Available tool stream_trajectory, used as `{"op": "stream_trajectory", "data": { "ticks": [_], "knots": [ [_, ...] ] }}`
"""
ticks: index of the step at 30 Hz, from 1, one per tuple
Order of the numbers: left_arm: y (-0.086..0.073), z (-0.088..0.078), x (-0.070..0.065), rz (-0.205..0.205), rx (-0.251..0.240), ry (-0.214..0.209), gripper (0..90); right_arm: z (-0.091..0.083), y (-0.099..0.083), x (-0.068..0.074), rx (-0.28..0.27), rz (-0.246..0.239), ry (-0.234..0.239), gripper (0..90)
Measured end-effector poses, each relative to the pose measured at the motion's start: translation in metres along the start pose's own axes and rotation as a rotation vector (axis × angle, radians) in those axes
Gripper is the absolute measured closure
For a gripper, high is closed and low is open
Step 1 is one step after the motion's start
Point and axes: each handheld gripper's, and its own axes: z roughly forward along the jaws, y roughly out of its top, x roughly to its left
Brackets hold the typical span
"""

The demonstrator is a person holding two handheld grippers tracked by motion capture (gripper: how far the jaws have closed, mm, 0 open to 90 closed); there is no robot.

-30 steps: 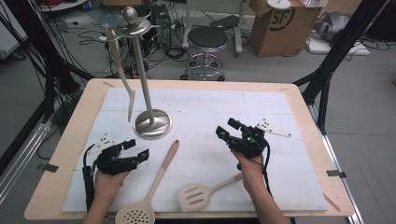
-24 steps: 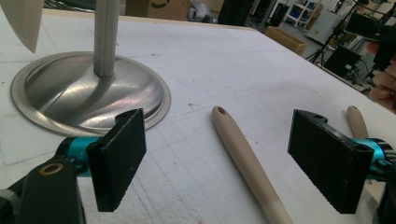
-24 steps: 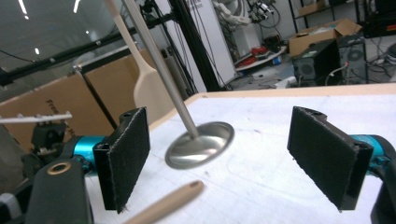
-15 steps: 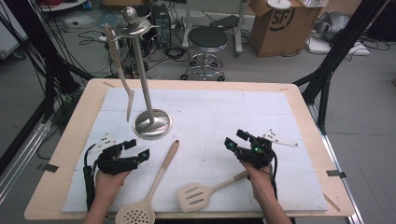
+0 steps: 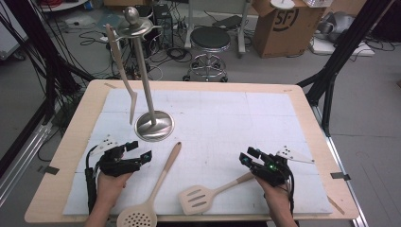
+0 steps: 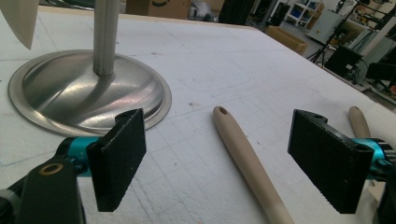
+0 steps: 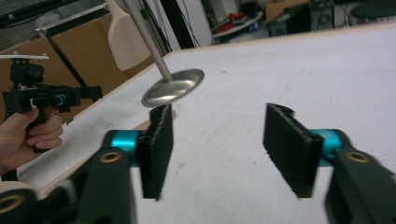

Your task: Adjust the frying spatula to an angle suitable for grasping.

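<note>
A metal utensil stand (image 5: 154,125) rises at the mat's left, and a wooden turner (image 5: 122,71) hangs from its top. Flat on the mat lie a wooden slotted spoon (image 5: 153,189) and a slotted spatula (image 5: 208,194). My left gripper (image 5: 140,150) is open just left of the spoon's handle. In the left gripper view that handle (image 6: 247,163) lies on the mat between the open jaws of my left gripper (image 6: 222,158). My right gripper (image 5: 248,157) hovers over the end of the spatula handle. Its jaws have just been closing, and in the right gripper view my right gripper (image 7: 224,149) has nothing between its pads.
A white mat (image 5: 227,118) covers most of the wooden table (image 5: 312,113). The stand's base (image 6: 88,93) is close in front of my left gripper. Behind the table are a round stool (image 5: 209,40), a cardboard box (image 5: 279,23) and cables on the floor.
My right gripper has moved toward the table's near edge and lower, over the end of the spatula handle, and its jaws stand narrower. The left gripper has kept still.
</note>
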Motion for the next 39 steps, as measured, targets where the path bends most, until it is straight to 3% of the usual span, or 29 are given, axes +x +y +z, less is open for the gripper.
{"op": "stream_trajectory", "data": {
  "ticks": [1,3,6,7,8,9,11,19,24,34,39],
  "knots": [
    [0.000,0.000,0.000,-0.001,-0.002,0.000,19.9,0.000,0.000,0.000,0.000,0.000,0.000,52.5],
    [0.000,-0.001,0.000,-0.001,-0.006,0.002,19.9,-0.006,-0.003,-0.001,0.050,0.005,-0.023,64.1],
    [0.000,-0.001,0.000,-0.002,-0.007,0.003,19.9,-0.010,-0.004,-0.002,0.068,0.000,-0.022,68.4],
    [0.000,-0.001,0.000,-0.001,-0.006,0.002,19.9,-0.012,-0.005,-0.002,0.087,-0.005,-0.022,76.7],
    [0.000,-0.001,0.000,0.000,-0.006,0.001,19.9,-0.012,-0.005,-0.002,0.087,-0.005,-0.022,76.7],
    [0.000,-0.001,0.000,0.001,-0.006,0.002,20.0,-0.014,-0.006,-0.001,0.107,-0.012,-0.045,86.5],
    [0.000,0.000,-0.001,0.001,-0.002,0.002,20.0,-0.016,-0.008,-0.003,0.123,0.004,-0.053,89.5],
    [0.000,-0.001,-0.001,0.003,-0.003,0.008,20.3,-0.022,-0.024,0.000,0.213,0.043,-0.034,89.5],
    [0.001,-0.002,-0.001,0.003,-0.010,0.009,20.3,-0.023,-0.032,0.004,0.269,0.014,-0.032,89.5],
    [-0.001,-0.001,-0.002,0.002,-0.004,0.005,20.5,-0.024,-0.040,0.008,0.371,0.028,-0.032,89.5],
    [-0.001,0.000,-0.003,0.001,0.000,0.000,20.5,-0.018,-0.043,0.012,0.428,-0.009,-0.041,89.5]
  ]
}}
